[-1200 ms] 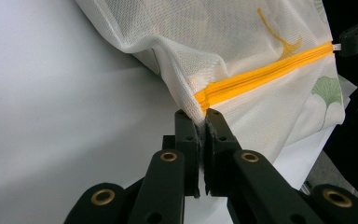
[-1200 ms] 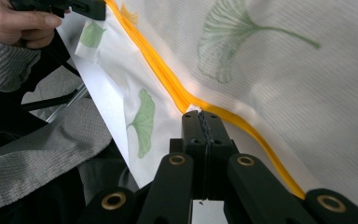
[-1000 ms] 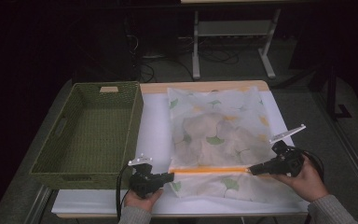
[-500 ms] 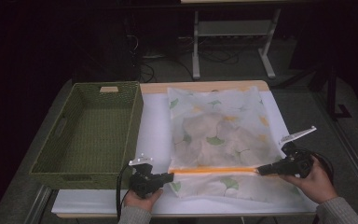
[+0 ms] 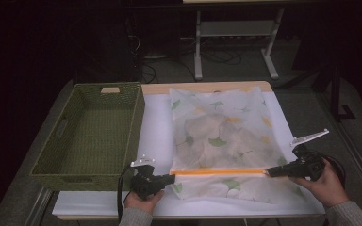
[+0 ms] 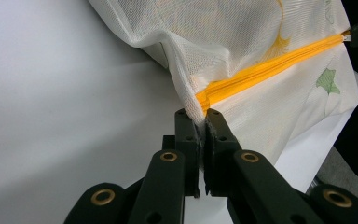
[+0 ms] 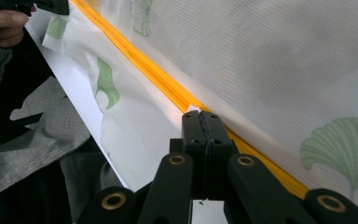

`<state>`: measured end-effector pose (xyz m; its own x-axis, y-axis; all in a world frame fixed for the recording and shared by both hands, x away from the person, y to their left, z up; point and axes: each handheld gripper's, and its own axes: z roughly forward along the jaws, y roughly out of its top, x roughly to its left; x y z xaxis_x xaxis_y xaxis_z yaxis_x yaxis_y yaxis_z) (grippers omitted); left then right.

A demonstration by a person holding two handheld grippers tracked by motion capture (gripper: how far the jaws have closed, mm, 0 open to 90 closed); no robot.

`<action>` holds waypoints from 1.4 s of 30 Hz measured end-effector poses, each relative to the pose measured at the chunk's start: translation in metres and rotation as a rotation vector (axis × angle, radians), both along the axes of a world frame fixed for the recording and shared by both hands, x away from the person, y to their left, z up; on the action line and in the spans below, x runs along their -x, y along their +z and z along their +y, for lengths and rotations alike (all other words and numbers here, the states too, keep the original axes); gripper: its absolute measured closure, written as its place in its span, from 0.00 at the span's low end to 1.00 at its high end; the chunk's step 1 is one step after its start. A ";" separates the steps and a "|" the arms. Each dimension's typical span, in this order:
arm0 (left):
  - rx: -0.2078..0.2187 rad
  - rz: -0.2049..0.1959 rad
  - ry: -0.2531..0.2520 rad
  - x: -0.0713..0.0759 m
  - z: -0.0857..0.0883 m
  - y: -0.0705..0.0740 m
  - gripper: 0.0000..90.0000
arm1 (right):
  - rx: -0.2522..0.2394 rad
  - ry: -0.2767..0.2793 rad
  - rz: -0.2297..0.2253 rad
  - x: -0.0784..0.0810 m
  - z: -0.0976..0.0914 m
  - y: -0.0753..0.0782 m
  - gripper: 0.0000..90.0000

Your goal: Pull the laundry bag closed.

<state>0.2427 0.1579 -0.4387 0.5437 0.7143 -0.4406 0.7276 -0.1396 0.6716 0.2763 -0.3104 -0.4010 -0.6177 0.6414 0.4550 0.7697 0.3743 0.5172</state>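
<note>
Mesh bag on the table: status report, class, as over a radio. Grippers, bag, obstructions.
Left gripper shut on mesh bag corner at zip end. Right gripper shut at the orange zip, far end. Bag flat on table. Basket beside it, apart; nothing blocking.

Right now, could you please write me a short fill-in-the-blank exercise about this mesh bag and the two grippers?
1. The zipper of the mesh laundry bag is coloured ____.
2. The left gripper is shut on the bag's ____ at the zipper's end.
3. Left of the bag stands a green woven ____.
4. The leaves printed on the bag, beside the right gripper, are yellow and ____.

Missing words: orange; fabric; basket; green
</note>
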 end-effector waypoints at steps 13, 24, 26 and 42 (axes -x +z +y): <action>0.004 0.002 0.001 0.002 0.001 -0.002 0.95 | -0.013 -0.020 -0.001 0.001 -0.010 -0.004 1.00; 0.000 0.001 0.002 0.001 0.003 -0.003 0.95 | -0.015 -0.036 -0.002 0.003 -0.016 -0.006 1.00; 0.000 0.002 0.005 0.002 0.003 -0.003 0.95 | -0.014 -0.036 -0.002 0.003 -0.017 -0.006 1.00; -0.010 -0.003 0.001 0.002 0.003 -0.001 0.95 | -0.011 -0.069 -0.009 0.008 -0.033 -0.005 1.00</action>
